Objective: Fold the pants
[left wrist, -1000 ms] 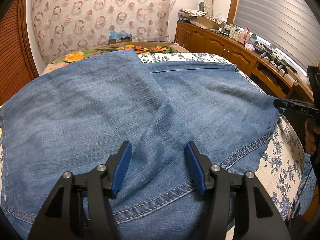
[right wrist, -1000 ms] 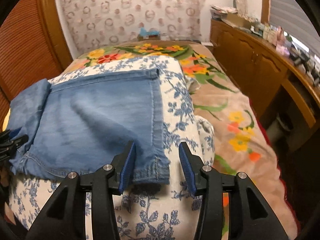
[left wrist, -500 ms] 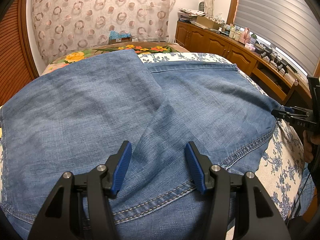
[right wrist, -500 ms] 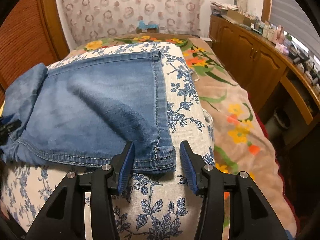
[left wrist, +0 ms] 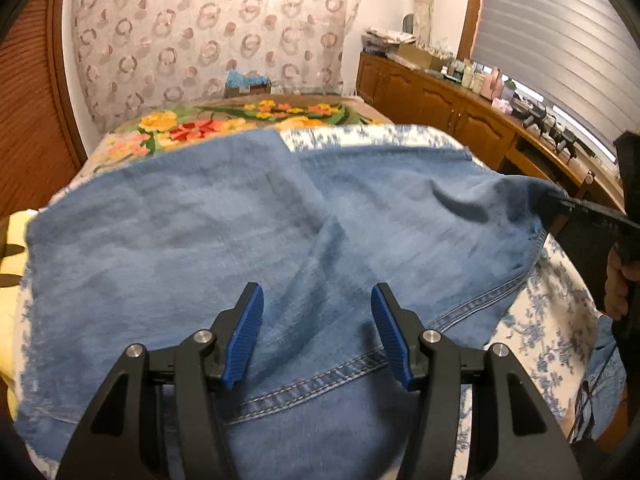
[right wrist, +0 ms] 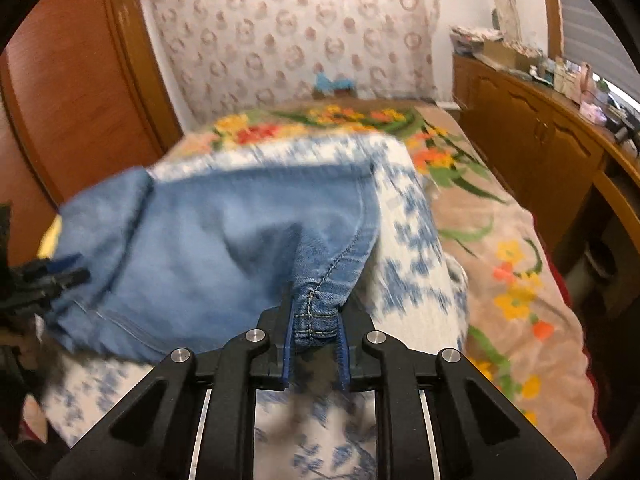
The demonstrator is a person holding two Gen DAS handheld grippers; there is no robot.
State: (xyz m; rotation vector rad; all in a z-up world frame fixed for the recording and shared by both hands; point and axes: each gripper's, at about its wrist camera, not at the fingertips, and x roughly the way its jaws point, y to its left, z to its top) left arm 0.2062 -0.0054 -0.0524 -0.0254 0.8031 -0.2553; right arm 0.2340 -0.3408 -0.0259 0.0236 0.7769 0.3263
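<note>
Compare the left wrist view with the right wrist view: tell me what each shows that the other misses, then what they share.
Only the left wrist view shows the left gripper close up, jaws open above the jeans' waistband seam, and the yellow cloth at the left edge.

Only the right wrist view shows the right gripper from behind, its jaws having just closed on the jeans' hem corner, lifted off the blue-flowered cover, plus the bedspread's right side.

Both show the jeans, cover, floral bedspread, patterned curtain and wooden cabinets.
</note>
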